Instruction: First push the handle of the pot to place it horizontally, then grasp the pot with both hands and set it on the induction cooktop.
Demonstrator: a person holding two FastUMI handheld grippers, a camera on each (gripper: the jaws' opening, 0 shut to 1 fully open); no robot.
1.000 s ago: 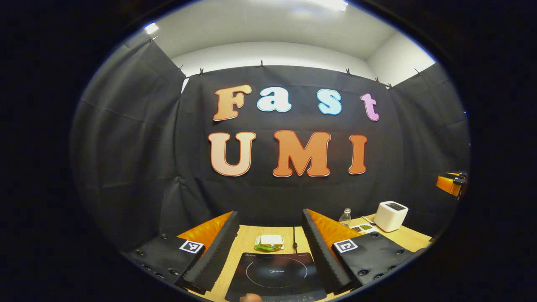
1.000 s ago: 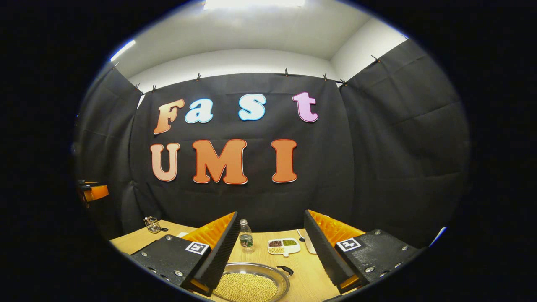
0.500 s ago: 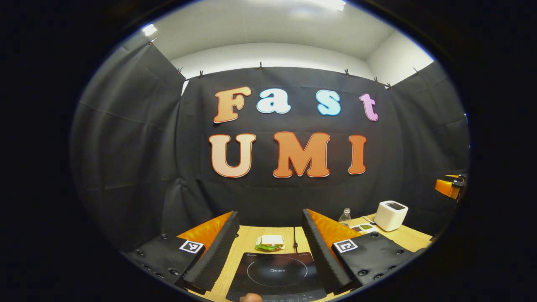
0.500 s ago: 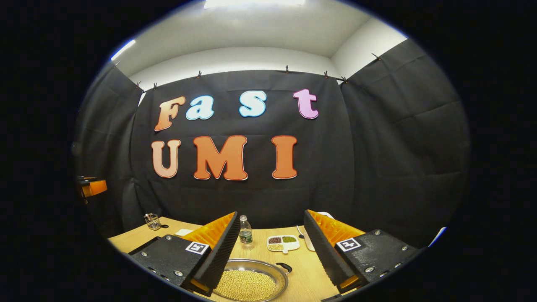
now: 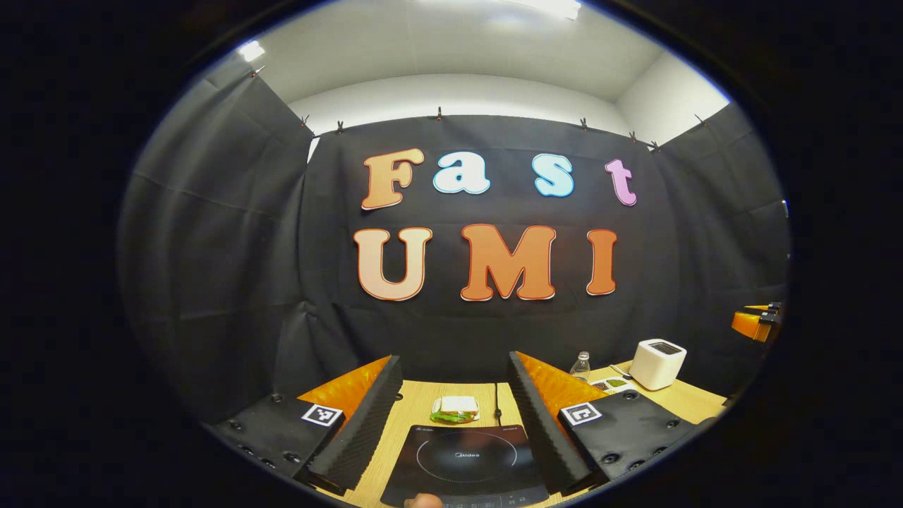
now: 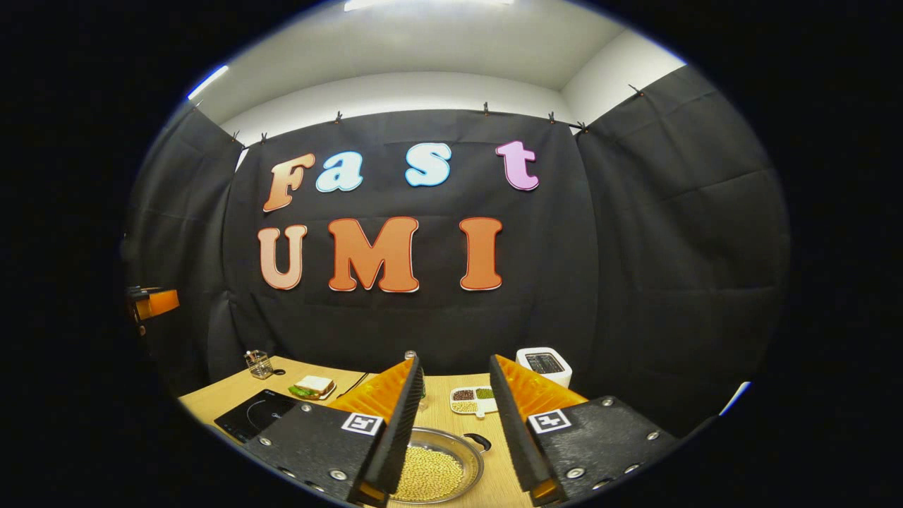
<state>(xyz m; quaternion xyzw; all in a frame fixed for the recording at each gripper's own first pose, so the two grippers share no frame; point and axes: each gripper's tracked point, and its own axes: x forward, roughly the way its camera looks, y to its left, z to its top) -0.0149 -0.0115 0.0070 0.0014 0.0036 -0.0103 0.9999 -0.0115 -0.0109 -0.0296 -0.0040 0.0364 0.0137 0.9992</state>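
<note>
Now narrower right tool (image 6: 455, 416) above pot (image 6: 437, 466).

The pot (image 6: 437, 467) sits partly behind the right claw's fingers (image 6: 398, 437), its near rim cut off at the bottom edge. The divided dish's (image 6: 474, 399) contents are too small to identify.

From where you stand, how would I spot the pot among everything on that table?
Start at the light wooden table in front of the black cloth wall. In the right gripper view, the shallow round silver metal pot sits nearest, just past the right gripper. It alone is heaped with small yellow beans and has a short black handle, unlike the divided white dish behind it.
</note>
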